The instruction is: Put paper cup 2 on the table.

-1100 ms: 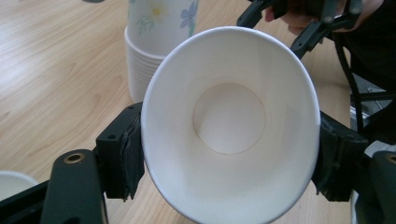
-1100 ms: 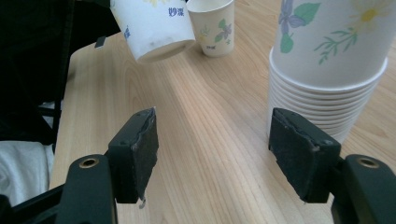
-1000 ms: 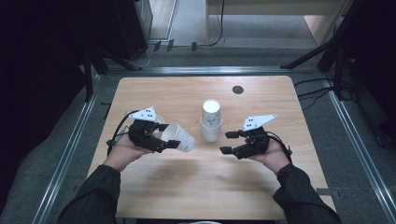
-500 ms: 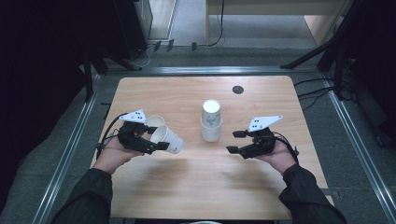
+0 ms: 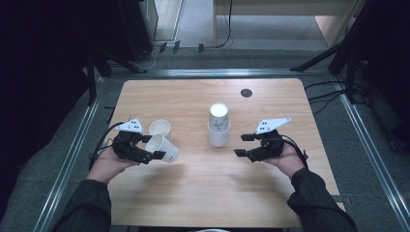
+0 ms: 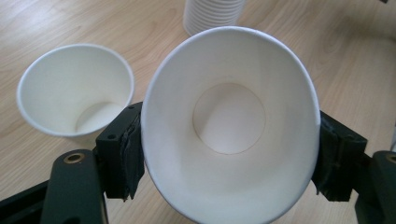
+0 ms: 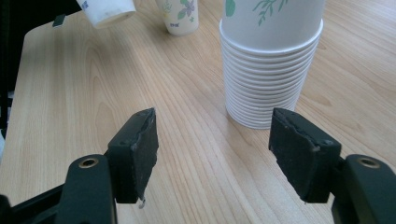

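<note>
The left tool (image 5: 153,147), held low and level over the table (image 5: 193,193), pinches a tipped paper cup (image 5: 162,148) just beside a standing cup (image 5: 159,128). The right tool (image 5: 244,145) points toward the cup stack (image 5: 218,125), jaws spread and empty.

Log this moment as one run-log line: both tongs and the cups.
left tongs: shut on held cup, tilted | right tongs: open, empty | standing cup: upright, beside held cup | cup stack: mid-table

Paper cups and two hand-held grippers on one wooden table (image 5: 203,193).
Two loose paper cups: one held (image 5: 163,148), one standing (image 5: 159,128). One stack of cups (image 5: 218,125). Two grippers: left (image 5: 153,155), right (image 5: 243,145).
</note>
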`<act>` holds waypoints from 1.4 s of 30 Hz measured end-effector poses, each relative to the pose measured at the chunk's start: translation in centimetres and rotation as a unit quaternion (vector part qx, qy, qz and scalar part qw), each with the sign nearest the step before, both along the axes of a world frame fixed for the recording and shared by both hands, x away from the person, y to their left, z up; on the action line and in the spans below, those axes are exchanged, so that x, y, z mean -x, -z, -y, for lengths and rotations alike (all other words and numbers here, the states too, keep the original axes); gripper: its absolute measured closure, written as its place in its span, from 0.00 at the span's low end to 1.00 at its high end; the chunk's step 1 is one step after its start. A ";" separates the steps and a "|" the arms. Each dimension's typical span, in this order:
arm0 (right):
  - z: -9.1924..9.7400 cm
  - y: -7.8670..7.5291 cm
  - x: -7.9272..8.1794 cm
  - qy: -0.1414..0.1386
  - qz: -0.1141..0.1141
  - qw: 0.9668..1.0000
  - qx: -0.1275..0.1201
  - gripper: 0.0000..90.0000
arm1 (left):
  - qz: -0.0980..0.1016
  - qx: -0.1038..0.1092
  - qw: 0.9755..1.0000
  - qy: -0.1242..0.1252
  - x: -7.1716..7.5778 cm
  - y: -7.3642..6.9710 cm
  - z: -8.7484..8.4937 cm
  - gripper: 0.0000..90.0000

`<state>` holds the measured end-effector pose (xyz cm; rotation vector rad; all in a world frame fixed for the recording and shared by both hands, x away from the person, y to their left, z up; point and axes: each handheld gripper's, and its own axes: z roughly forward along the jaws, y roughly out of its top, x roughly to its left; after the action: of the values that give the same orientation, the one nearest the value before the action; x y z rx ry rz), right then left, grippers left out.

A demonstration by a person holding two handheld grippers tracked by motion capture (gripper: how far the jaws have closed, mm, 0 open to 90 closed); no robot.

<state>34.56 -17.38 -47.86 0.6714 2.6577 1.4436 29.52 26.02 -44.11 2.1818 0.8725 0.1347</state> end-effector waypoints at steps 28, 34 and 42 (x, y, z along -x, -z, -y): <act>0.0 0.3 -0.1 0.009 -0.004 1.000 0.006 0.37 | -0.023 -0.186 0.982 -0.016 -1.6 1.6 0.7 0.27; 0.0 0.3 -0.1 0.011 -0.006 1.000 0.004 0.37 | -0.027 -0.188 0.982 -0.018 -1.8 2.1 1.0 0.27; 0.1 0.2 -0.1 0.013 -0.005 1.000 0.002 0.37 | -0.030 -0.207 0.978 -0.012 -2.0 2.7 1.3 0.27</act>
<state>34.69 -17.50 -48.11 0.7123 2.6485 1.4324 31.49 24.68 -46.82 2.5719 0.9721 0.2865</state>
